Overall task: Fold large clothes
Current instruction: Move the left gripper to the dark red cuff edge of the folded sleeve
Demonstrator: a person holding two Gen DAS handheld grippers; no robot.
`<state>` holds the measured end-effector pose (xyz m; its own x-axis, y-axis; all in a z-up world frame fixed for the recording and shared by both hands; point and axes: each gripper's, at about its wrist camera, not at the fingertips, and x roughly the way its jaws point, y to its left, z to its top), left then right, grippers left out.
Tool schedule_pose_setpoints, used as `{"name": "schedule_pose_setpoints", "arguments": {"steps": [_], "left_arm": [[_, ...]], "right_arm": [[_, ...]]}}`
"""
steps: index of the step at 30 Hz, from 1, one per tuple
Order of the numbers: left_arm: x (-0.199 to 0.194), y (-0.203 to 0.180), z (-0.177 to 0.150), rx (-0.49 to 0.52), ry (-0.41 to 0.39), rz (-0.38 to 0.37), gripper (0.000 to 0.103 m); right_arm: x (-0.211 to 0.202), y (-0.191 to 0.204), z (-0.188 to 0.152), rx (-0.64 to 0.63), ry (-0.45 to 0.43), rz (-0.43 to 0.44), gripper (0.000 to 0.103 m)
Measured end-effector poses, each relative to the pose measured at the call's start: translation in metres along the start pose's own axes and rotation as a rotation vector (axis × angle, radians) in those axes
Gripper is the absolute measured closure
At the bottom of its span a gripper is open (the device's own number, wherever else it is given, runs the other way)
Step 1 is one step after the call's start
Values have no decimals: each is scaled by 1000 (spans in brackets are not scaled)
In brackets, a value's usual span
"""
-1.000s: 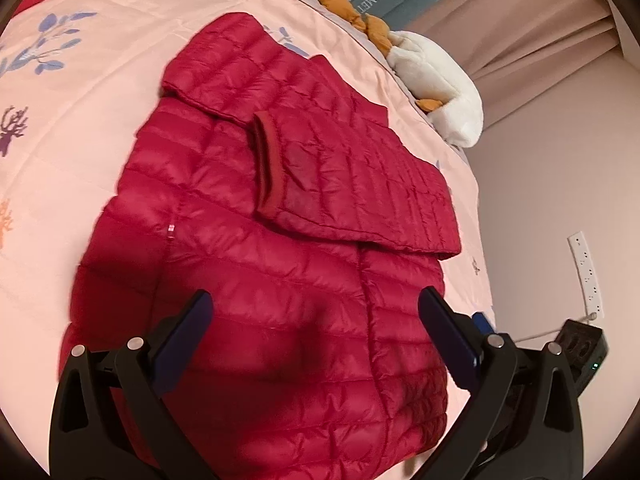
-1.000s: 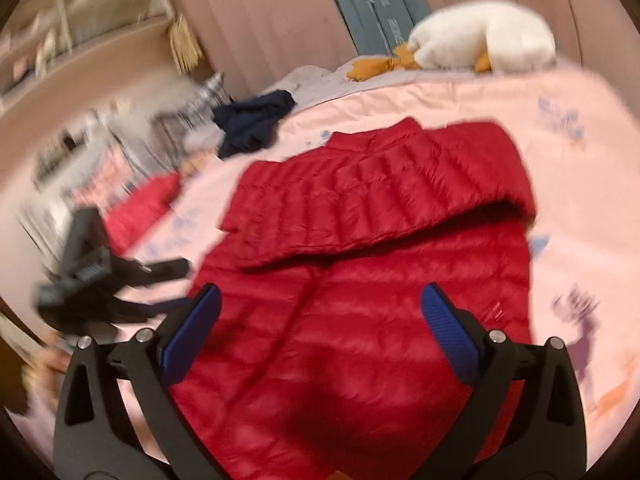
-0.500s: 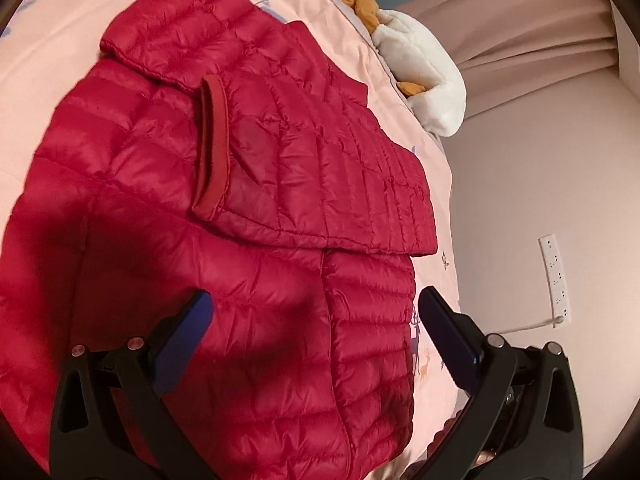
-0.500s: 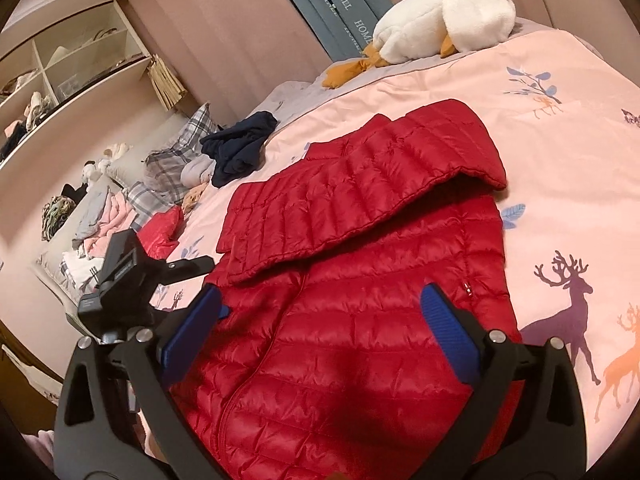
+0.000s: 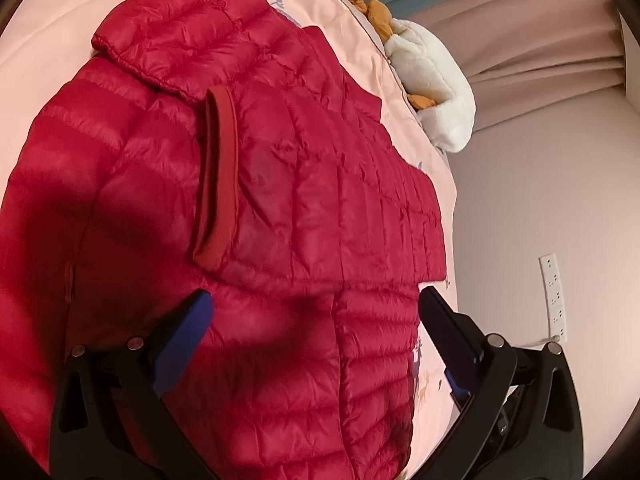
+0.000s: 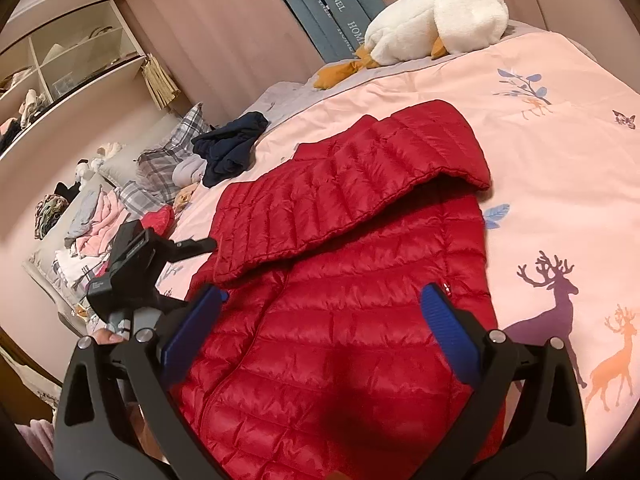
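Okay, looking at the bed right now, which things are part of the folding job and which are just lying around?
Part of the job:
red jacket
left gripper, open
right gripper, open

Just lying about:
plush goose
navy garment
clothes pile
power strip

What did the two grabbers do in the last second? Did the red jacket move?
The left gripper moved in closer over the red jacket, toward its side near the wall. The right gripper swung a little and steadied above the jacket's lower part. Neither took hold of anything; both stayed open. The jacket kept its sleeves folded across, and the white goose plush did not move.
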<state>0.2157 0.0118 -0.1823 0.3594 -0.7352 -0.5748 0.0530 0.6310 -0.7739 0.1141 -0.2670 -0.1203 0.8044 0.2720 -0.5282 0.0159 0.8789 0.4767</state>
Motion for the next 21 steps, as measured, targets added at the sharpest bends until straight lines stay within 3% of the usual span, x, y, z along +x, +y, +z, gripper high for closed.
{"name": "schedule_pose_setpoints", "arguments": {"steps": [11,15,20,21], "left_arm": [[11,3,25,-25,-46,-16,1],[7,2,29,-34,-111,-19,5],[6,15,36,-77,-134,64,72],[7,18,37,-87,-136,82,78]], "right_arm": [[2,-1,-3,2,4,4,2],[4,0,-3,-6,6,-2,2],[6,2,-5,-17,12,-17,2],[6,1,-6,-13,14,-20,2]]}}
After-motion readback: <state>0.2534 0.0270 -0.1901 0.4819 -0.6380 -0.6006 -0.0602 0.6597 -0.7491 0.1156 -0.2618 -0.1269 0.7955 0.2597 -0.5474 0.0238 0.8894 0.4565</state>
